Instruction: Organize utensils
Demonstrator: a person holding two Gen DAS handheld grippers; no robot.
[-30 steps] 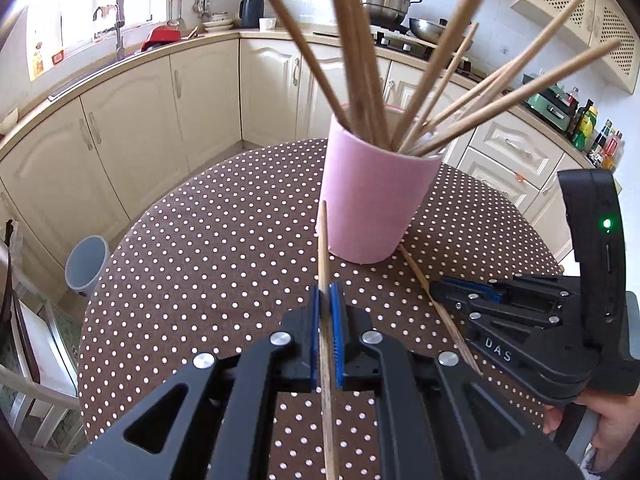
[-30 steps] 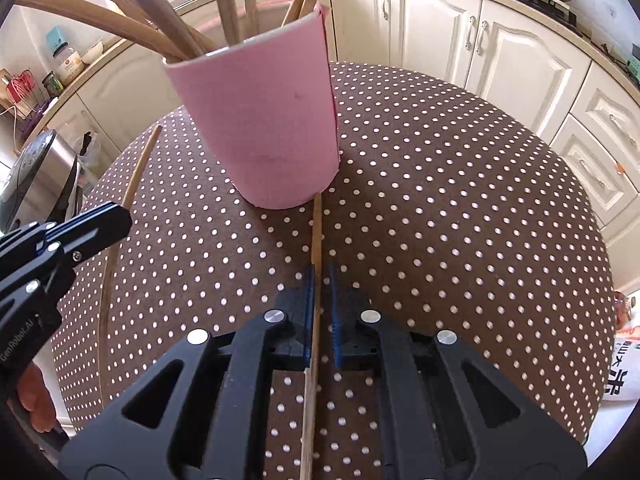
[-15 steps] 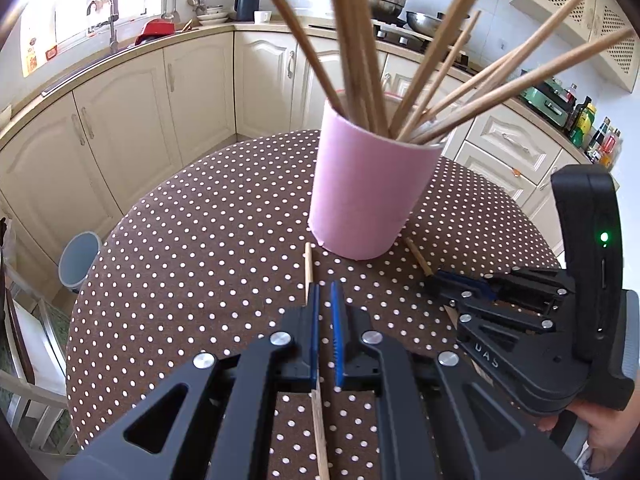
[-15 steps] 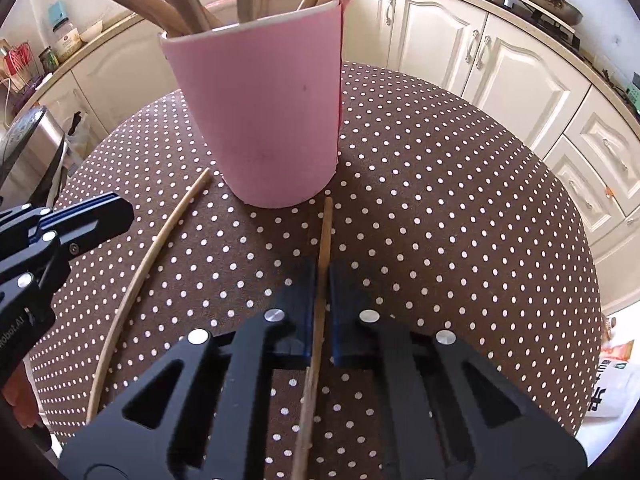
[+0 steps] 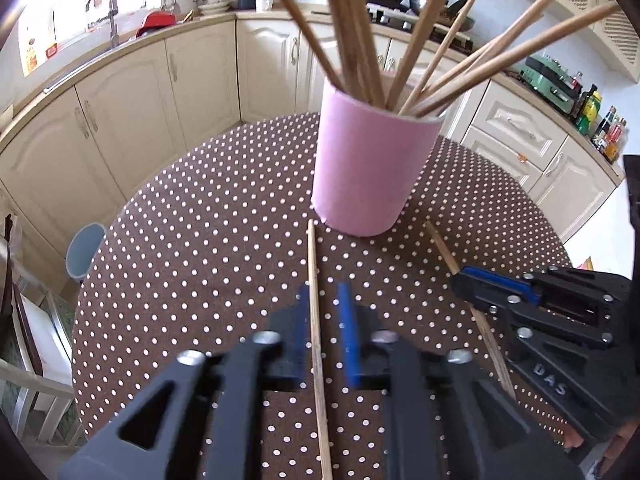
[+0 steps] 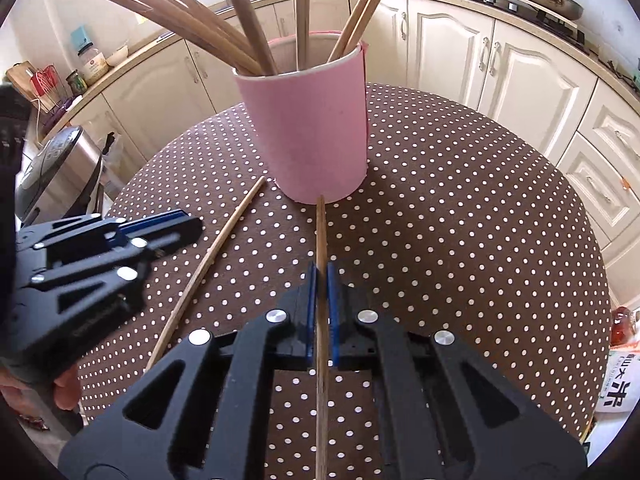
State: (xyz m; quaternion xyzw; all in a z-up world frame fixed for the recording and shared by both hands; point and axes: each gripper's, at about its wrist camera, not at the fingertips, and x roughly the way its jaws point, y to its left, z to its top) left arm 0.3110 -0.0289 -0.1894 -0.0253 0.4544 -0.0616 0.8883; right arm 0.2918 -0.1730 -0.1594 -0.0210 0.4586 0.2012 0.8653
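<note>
A pink cup [image 5: 370,172] holding several wooden chopsticks stands on the brown polka-dot table [image 5: 208,240]; it also shows in the right wrist view [image 6: 310,132]. My left gripper [image 5: 324,300] is open, jaws apart, with one loose chopstick [image 5: 314,280] lying between them near the left finger. My right gripper [image 6: 320,276] is shut on another chopstick [image 6: 321,240], whose tip reaches the cup's base. The right gripper shows in the left wrist view [image 5: 472,280] and the left one in the right wrist view [image 6: 188,224].
Cream kitchen cabinets [image 5: 160,92] curve around the round table. A grey bin [image 5: 82,248] stands on the floor at left. A rice cooker [image 6: 52,168] stands beyond the table edge in the right wrist view.
My left gripper has opened and let go of its chopstick, which now lies on the table. Both grippers have drawn back from the cup. The right stays shut on its chopstick.
</note>
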